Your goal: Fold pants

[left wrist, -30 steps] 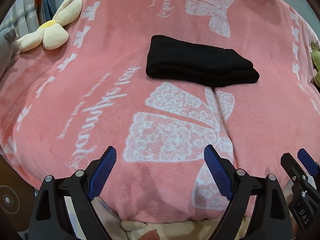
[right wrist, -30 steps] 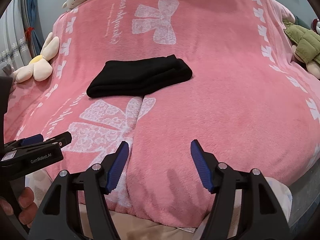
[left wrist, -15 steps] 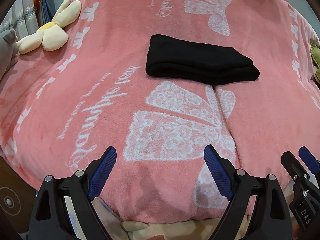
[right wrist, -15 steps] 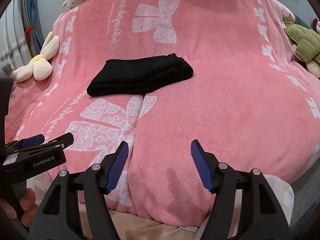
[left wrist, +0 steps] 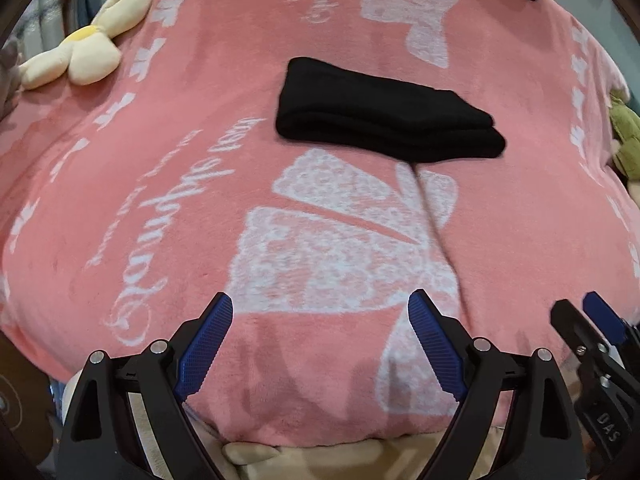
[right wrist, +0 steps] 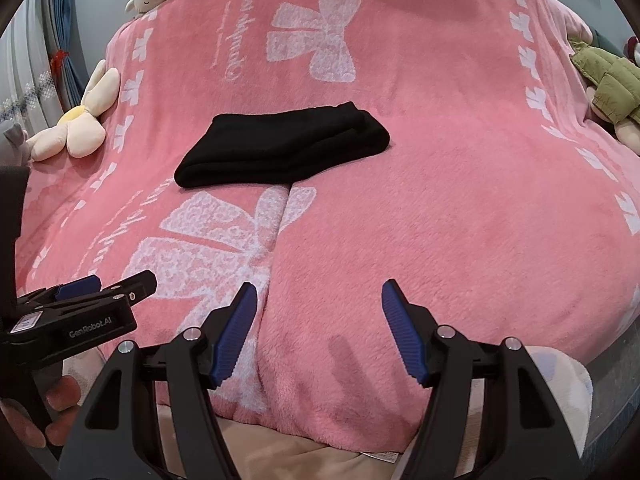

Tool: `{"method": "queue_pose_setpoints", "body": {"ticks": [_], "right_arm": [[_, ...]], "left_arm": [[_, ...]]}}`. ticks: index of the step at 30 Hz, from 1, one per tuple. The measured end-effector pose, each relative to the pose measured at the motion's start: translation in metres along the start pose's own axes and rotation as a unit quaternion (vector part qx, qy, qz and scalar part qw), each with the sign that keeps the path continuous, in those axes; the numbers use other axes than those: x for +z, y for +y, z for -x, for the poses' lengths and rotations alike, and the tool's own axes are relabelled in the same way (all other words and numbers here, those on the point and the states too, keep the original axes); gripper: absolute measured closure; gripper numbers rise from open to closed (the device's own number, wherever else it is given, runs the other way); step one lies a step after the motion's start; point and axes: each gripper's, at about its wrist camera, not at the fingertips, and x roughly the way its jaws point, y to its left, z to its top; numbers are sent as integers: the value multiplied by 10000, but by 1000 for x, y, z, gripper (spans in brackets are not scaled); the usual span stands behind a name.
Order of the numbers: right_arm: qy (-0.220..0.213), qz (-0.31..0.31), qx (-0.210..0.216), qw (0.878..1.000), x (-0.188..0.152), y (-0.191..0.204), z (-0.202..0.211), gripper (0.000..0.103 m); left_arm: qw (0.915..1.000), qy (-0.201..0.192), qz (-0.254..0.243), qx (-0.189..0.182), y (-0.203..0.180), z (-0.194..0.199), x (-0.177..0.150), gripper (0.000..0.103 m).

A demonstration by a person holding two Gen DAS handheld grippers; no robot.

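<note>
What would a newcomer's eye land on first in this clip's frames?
The folded black pants lying alone mid-bed on the pink blanket with its white bow prints. Next, the open left gripper and open right gripper hovering over the near edge, both empty. A cream flower plush sits at the far left.

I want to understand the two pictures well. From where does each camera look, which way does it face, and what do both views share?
Left wrist: sits on the left gripper at the bed's near edge, faces across the pink blanket; its open fingers and the right gripper's tip show.
Right wrist: sits on the right gripper, faces the same way; its open fingers, the left gripper and a hand show.
Shared: the folded black pants and the flower toy.
</note>
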Motion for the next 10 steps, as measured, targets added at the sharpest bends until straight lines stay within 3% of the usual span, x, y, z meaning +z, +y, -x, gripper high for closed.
{"method": "queue_pose_setpoints", "body": {"ticks": [6,10], "right_arm": [[21,-1,-12,10000,-1,2,-2,40],[11,5,-24,10000,-2,1,-2,35]], "left_arm": [[9991,61,-130,391,0,-5,-1,16],[9997,115,-27,202,3,-7,-1,16]]}}
